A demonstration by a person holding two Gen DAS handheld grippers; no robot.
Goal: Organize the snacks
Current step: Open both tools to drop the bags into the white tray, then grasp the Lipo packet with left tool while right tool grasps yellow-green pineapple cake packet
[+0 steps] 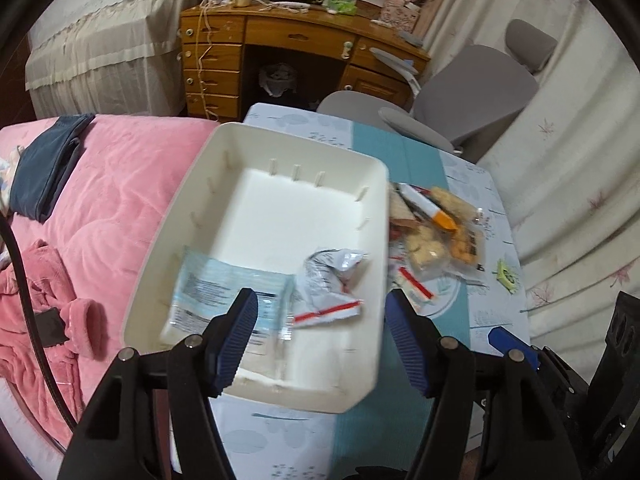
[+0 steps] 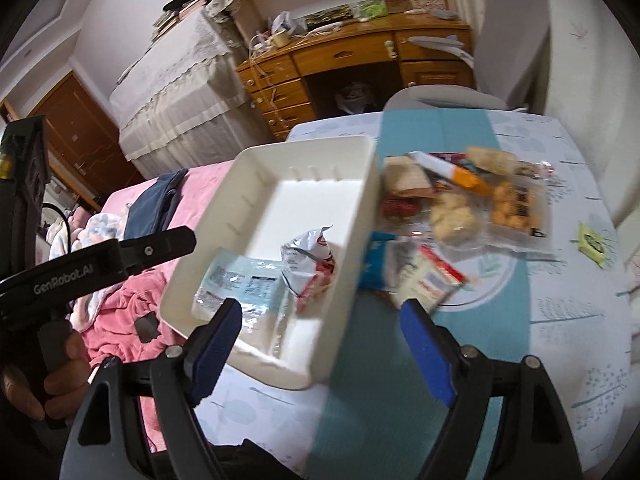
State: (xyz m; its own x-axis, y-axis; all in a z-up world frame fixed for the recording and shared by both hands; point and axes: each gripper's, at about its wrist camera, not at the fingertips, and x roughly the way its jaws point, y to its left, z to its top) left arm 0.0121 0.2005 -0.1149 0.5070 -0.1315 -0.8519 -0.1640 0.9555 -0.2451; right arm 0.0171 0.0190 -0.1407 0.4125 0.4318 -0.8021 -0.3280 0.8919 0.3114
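Observation:
A white plastic bin (image 1: 192, 208) (image 2: 256, 164) sits on the table's left side. Inside lie a flat pale blue packet (image 1: 216, 292) (image 2: 240, 280) and a crumpled silver and red wrapper (image 1: 332, 280) (image 2: 308, 264). A pile of snack packets (image 1: 432, 232) (image 2: 472, 200) lies on the table right of the bin, with a white and red packet (image 2: 428, 280) and a blue packet (image 2: 376, 256) nearest. My left gripper (image 1: 320, 340) is open and empty above the bin's near end. My right gripper (image 2: 320, 344) is open and empty over the bin's near right corner.
The table (image 1: 380, 420) (image 2: 540, 340) has a blue patterned cloth. A pink bed (image 1: 112, 184) (image 2: 116, 300) with clothes lies to the left. A grey chair (image 1: 472, 92) and a wooden desk (image 1: 280, 40) stand behind. A small yellow-green item (image 1: 506, 274) (image 2: 592, 244) lies at the table's right edge.

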